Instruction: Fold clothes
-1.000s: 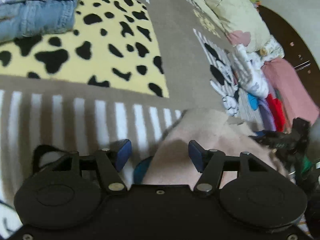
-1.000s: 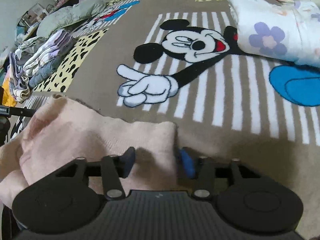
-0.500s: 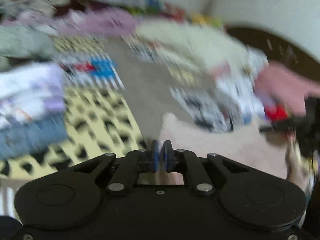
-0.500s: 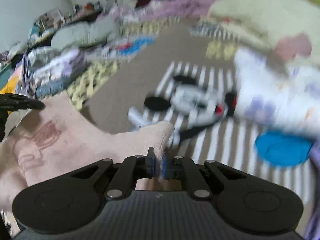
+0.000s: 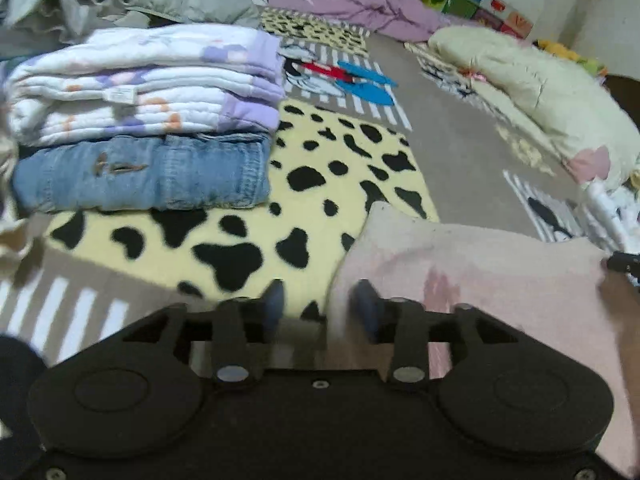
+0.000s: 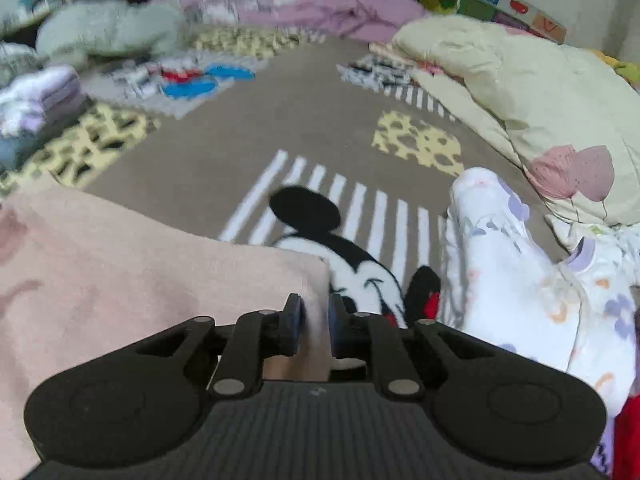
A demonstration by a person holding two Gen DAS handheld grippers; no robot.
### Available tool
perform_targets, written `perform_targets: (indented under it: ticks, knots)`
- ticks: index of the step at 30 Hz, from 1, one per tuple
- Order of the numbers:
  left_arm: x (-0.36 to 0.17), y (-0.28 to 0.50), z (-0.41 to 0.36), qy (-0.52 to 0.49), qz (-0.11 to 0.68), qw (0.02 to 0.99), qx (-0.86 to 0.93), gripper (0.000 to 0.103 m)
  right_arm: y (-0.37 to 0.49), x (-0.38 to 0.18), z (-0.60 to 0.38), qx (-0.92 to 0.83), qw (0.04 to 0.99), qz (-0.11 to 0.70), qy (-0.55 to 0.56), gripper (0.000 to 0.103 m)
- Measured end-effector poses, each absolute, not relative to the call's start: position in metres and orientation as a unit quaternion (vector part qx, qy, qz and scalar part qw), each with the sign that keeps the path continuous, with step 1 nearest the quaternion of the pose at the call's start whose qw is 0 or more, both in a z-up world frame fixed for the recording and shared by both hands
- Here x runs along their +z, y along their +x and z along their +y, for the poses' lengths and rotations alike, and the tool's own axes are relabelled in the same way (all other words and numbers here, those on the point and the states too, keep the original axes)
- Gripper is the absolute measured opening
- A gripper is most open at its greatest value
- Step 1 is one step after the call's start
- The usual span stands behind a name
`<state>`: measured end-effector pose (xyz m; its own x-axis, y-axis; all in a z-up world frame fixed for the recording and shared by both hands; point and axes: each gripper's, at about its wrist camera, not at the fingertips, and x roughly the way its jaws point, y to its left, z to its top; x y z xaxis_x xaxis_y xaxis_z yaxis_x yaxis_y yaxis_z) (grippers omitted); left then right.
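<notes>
Soft even indoor light, faint shadows, fisheye bending at edges, motion blur in both views

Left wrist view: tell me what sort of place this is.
Probably a bedroom or play room at home, with laundry being sorted on the floor. A cartoon-print rug covers the floor, folded clothes are stacked on it, and quilts lie heaped along the far side.

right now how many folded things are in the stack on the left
2: a floral blanket on top and jeans under it, both on the cow-print patch of the rug. More could be hidden behind the stack.
</notes>
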<state>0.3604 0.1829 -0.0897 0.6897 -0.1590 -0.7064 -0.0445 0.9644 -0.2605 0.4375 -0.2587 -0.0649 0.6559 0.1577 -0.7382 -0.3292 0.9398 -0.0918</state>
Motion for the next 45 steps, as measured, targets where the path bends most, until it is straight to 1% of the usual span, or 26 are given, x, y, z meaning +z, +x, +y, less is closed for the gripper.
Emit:
perform_targets:
  ticks: [1, 3, 6, 10, 12, 15, 19, 22, 25, 27, 31, 35, 36, 37, 38, 39, 41, 43, 45]
  knots:
    - [-0.085, 0.353, 0.185, -0.130, 0.389, 0.911, -0.035, 0.044, 0.430, -0.061, -0.264, 0.138, 0.909, 0.382, -0.097, 0.031]
    - [-0.073, 0.337, 0.188, -0.127, 0.381, 0.915, -0.038, 0.048, 0.413, -0.051, -0.279, 0.144, 0.917, 0.366, -0.073, 0.038]
    - [-0.053, 0.304, 0.197, -0.138, 0.359, 0.923, -0.033, 0.050, 0.378, -0.031, -0.311, 0.143, 0.926, 0.349, -0.037, 0.039]
    - [-0.045, 0.239, 0.217, -0.191, 0.332, 0.924, -0.015, 0.052, 0.320, -0.022, -0.366, 0.123, 0.932, 0.337, 0.057, 0.045]
    - [-0.049, 0.206, 0.227, -0.218, 0.324, 0.921, 0.007, 0.053, 0.291, -0.034, -0.391, 0.108, 0.928, 0.339, 0.113, 0.050]
    - [-0.060, 0.155, 0.241, -0.266, 0.309, 0.911, 0.057, 0.054, 0.251, -0.065, -0.415, 0.091, 0.912, 0.355, 0.186, 0.056]
    - [-0.080, 0.097, 0.260, -0.357, 0.285, 0.883, 0.108, 0.058, 0.209, -0.114, -0.434, 0.074, 0.871, 0.360, 0.325, 0.058]
    - [-0.100, 0.077, 0.261, -0.395, 0.297, 0.862, 0.110, 0.058, 0.183, -0.144, -0.437, 0.070, 0.842, 0.351, 0.405, 0.062]
    - [-0.119, 0.074, 0.255, -0.426, 0.303, 0.847, 0.094, 0.058, 0.164, -0.157, -0.431, 0.078, 0.834, 0.327, 0.439, 0.061]
    - [-0.122, 0.078, 0.246, -0.426, 0.299, 0.850, 0.084, 0.059, 0.154, -0.160, -0.431, 0.082, 0.826, 0.321, 0.455, 0.061]
    - [-0.125, 0.089, 0.229, -0.461, 0.306, 0.831, 0.047, 0.059, 0.136, -0.162, -0.429, 0.093, 0.815, 0.323, 0.473, 0.061]
    - [-0.129, 0.085, 0.207, -0.451, 0.295, 0.841, 0.049, 0.058, 0.114, -0.165, -0.426, 0.102, 0.797, 0.325, 0.499, 0.063]
    - [-0.128, 0.086, 0.201, -0.441, 0.291, 0.848, 0.045, 0.056, 0.110, -0.166, -0.423, 0.105, 0.796, 0.326, 0.499, 0.063]
    - [-0.127, 0.088, 0.197, -0.439, 0.291, 0.850, 0.033, 0.021, 0.107, -0.168, -0.420, 0.107, 0.796, 0.327, 0.499, 0.063]
    - [-0.126, 0.091, 0.194, -0.440, 0.292, 0.849, 0.020, 0.005, 0.105, -0.166, -0.418, 0.106, 0.800, 0.327, 0.492, 0.063]
    - [-0.122, 0.092, 0.192, -0.429, 0.286, 0.856, 0.017, 0.005, 0.103, -0.165, -0.415, 0.106, 0.804, 0.328, 0.485, 0.063]
    - [-0.102, 0.086, 0.195, -0.406, 0.253, 0.878, 0.014, 0.004, 0.103, -0.163, -0.411, 0.109, 0.805, 0.328, 0.482, 0.059]
    - [-0.071, 0.077, 0.204, -0.379, 0.218, 0.900, 0.009, 0.004, 0.102, -0.162, -0.410, 0.114, 0.805, 0.318, 0.487, 0.037]
    - [-0.037, 0.073, 0.216, -0.327, 0.215, 0.920, 0.016, 0.004, 0.099, -0.160, -0.408, 0.113, 0.811, 0.307, 0.484, 0.025]
